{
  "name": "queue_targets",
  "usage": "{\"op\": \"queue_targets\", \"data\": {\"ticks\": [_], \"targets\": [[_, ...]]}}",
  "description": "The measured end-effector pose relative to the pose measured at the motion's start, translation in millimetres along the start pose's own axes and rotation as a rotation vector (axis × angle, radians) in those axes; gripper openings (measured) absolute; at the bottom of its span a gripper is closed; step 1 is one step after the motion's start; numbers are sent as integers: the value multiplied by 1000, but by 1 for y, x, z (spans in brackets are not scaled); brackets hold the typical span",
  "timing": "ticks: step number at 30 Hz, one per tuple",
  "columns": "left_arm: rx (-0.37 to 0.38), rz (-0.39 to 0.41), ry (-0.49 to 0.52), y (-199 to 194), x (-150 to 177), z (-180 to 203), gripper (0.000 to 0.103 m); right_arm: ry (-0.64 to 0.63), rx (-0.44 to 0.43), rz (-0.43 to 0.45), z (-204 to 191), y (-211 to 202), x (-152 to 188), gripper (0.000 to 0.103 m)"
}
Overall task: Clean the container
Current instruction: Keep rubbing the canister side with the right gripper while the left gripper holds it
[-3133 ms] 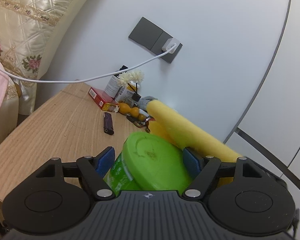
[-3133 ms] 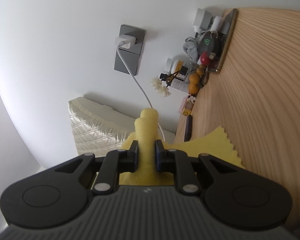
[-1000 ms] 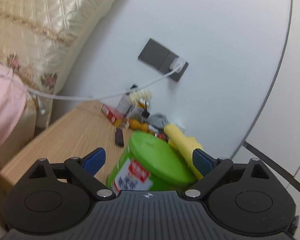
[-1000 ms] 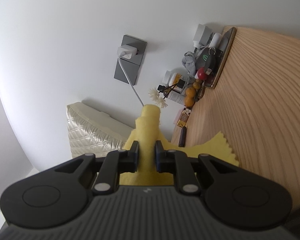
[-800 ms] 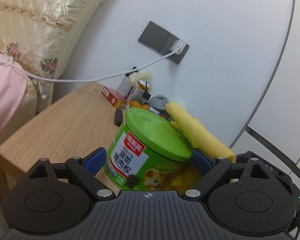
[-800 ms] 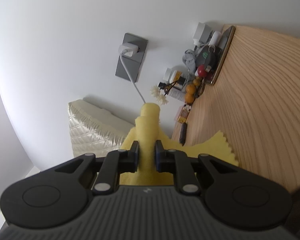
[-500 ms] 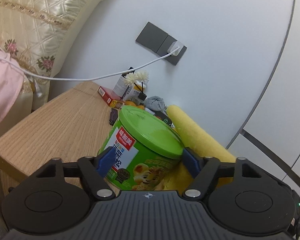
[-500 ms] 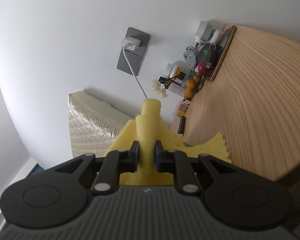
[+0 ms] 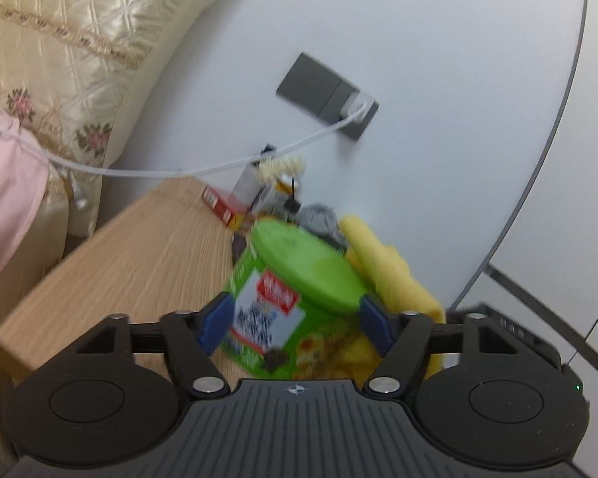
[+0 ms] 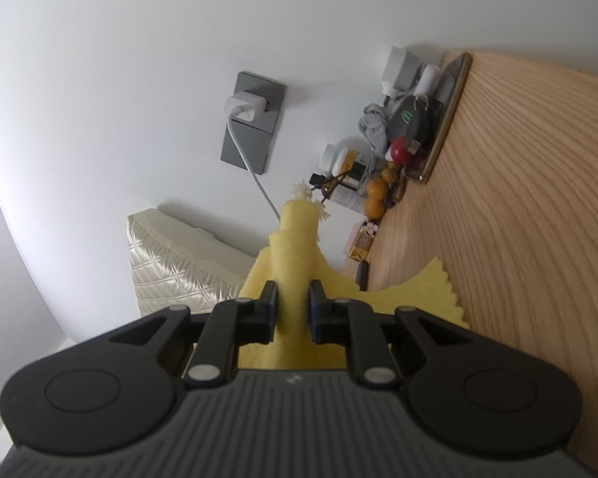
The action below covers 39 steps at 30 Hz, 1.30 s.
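Observation:
A green container (image 9: 295, 294) with a green lid and a printed label sits between the blue pads of my left gripper (image 9: 295, 322), which is shut on its sides, over the wooden table (image 9: 139, 259). The left wrist view is blurred. A yellow cloth (image 9: 382, 263) lies against the container's right side. In the right wrist view my right gripper (image 10: 293, 306) is shut on that yellow cloth (image 10: 295, 247), which sticks out in a roll past the fingertips and fans out to both sides. The container is hidden in that view.
Small clutter stands at the table's wall edge: a red box (image 9: 223, 205), bottles, oranges (image 10: 374, 195), a tray (image 10: 430, 131) with keys, a dark lighter (image 10: 362, 273). A white charger cable (image 9: 203, 167) hangs from a grey wall socket (image 10: 251, 127). A quilted pillow (image 9: 71, 51) lies left.
My left gripper let go of the container about a second ago, then closed on its sides again and is now moving with it. My right gripper keeps its hold on the cloth.

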<state>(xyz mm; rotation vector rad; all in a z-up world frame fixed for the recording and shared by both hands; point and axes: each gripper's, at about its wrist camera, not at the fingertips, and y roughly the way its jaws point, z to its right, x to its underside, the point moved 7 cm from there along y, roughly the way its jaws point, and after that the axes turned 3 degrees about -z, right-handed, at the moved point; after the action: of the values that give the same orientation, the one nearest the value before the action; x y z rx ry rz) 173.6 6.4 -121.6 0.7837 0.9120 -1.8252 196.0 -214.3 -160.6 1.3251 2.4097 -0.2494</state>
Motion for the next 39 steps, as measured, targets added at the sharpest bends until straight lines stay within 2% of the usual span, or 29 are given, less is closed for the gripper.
{"op": "queue_targets", "data": {"ticks": [1,4,9,11,12,15,25,28,32,36,39], "targets": [[11,14,-7,1,-3,-1,89,2,-3,5,0,-1,-1,17],[52,32,-33,6,-10,0,88,10,-5,14,1,-3,-2,17],[42,-18,-128,27,-5,-7,85,-6,-18,-3,-3,1,1,17],[29,-27,-149,32,-5,-11,80,-28,1,-25,-4,7,4,17],[23,-30,-150,33,-5,-12,75,-37,6,-33,-4,10,4,17],[16,-41,-147,36,-7,-16,73,-57,8,-38,-4,20,1,17],[29,-51,-139,34,-7,-18,73,-55,16,-90,2,57,-9,18],[29,-52,-136,34,-7,-16,73,-23,11,-112,4,51,-8,18],[36,-62,-128,32,-7,-16,73,-60,27,-136,-3,35,-5,18],[48,-78,-114,31,-7,-15,72,-12,17,-123,-2,17,1,18],[43,-76,-94,29,-7,-14,72,-45,40,-134,-8,25,-1,18]]}}
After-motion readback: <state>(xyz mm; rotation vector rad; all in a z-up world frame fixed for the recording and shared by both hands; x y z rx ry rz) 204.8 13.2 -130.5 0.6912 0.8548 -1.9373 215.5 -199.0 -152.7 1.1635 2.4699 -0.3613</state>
